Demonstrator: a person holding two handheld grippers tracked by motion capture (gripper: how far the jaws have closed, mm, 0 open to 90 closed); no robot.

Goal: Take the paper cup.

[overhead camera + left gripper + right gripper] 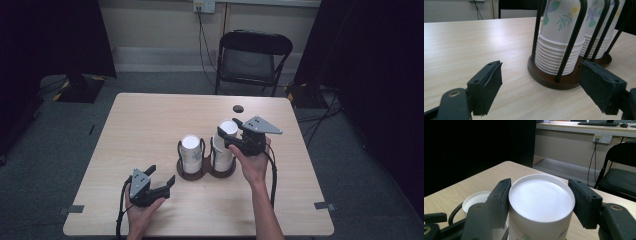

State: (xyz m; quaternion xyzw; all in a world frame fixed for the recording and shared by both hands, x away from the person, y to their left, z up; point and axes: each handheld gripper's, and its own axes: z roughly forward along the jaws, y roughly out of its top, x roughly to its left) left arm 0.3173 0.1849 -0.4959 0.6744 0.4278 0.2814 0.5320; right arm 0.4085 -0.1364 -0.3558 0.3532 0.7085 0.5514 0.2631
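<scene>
Cups (226,145) are standing upside down in two stacks inside a dark two-ring holder (205,171) near the middle of the worktop (150,120), the right stack (541,202) rising higher than the left stack (190,152). The high view is showing the whole layout: the right tool (227,136) is sitting at the top of the taller stack, the left tool (162,181) is resting low on the worktop just in front of and to the left of the holder, and a folding chair (252,57) is standing beyond the far edge.

The right gripper view is supplying what the high view cannot resolve: both pads are pressing on opposite sides of the topmost cup just below its white upturned base, so this tool is closed on that cup. A rim of the shorter stack (475,200) is showing lower left, with a wall socket (602,138) and its cable behind.

The left gripper view is giving the side detail: nested rims are forming tight ridges at the foot of the nearer stack (560,50), the walls are white with printed flowers in purple and yellow and green leaves, and black wire uprights (574,37) are rising from a round brown base (549,78). The left tool (540,85) is standing wide open with nothing between its pads, the holder base lying just ahead of them and apart from them.
</scene>
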